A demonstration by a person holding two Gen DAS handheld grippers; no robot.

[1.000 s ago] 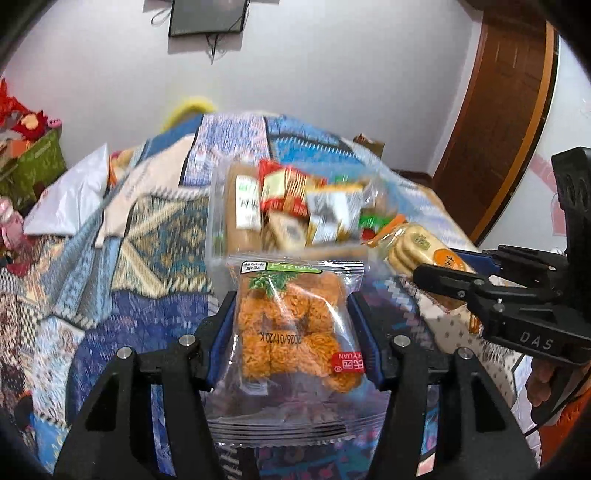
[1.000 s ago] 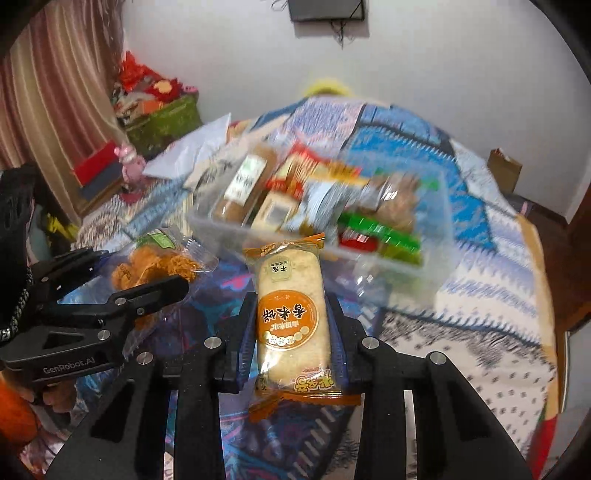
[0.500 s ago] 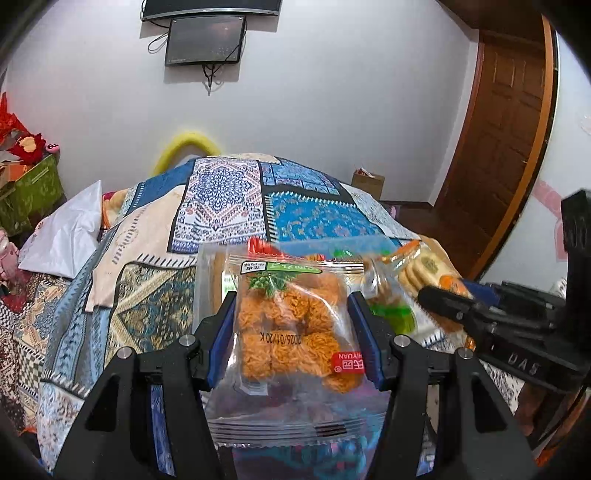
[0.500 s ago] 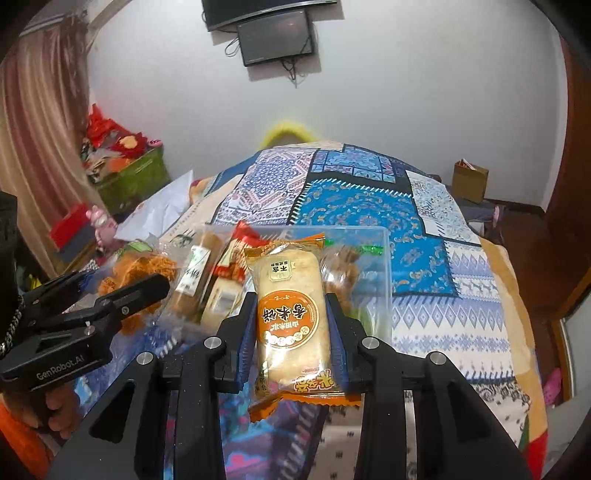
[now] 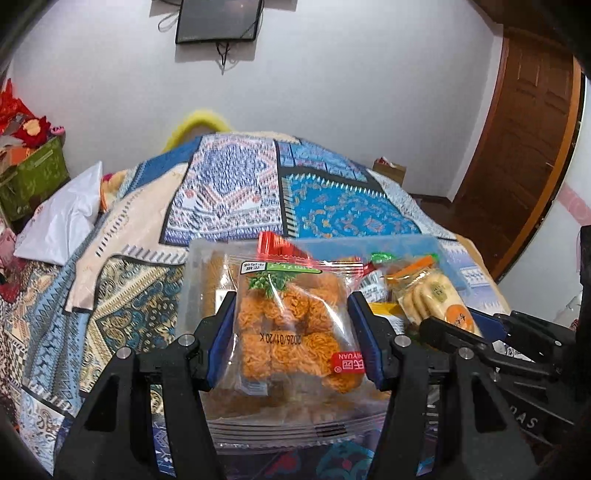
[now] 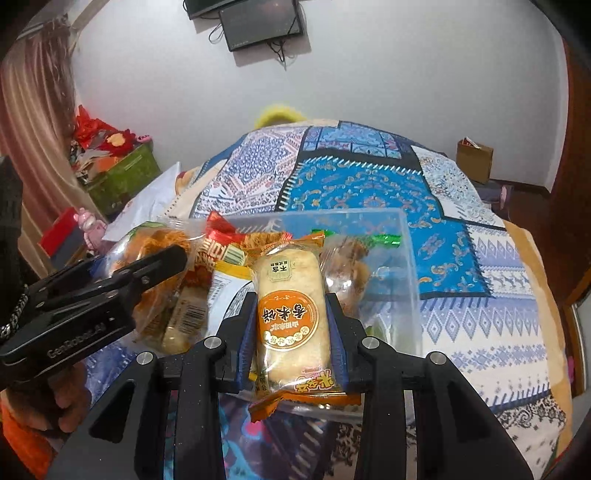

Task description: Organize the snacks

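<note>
A big bed with a patchwork blanket (image 5: 325,199) fills the room. Far off, a white wall (image 5: 369,74) holds a dark screen (image 5: 218,18) — a brown door (image 5: 524,147) stands right, a green box (image 6: 118,173) left.

We see a patchwork bedspread (image 6: 369,192) in blue, white and tan prints, an orange noodle-snack bag (image 5: 295,325), a pale rice-cracker pack (image 6: 291,314) with orange label, and white wall (image 5: 332,74)
</note>
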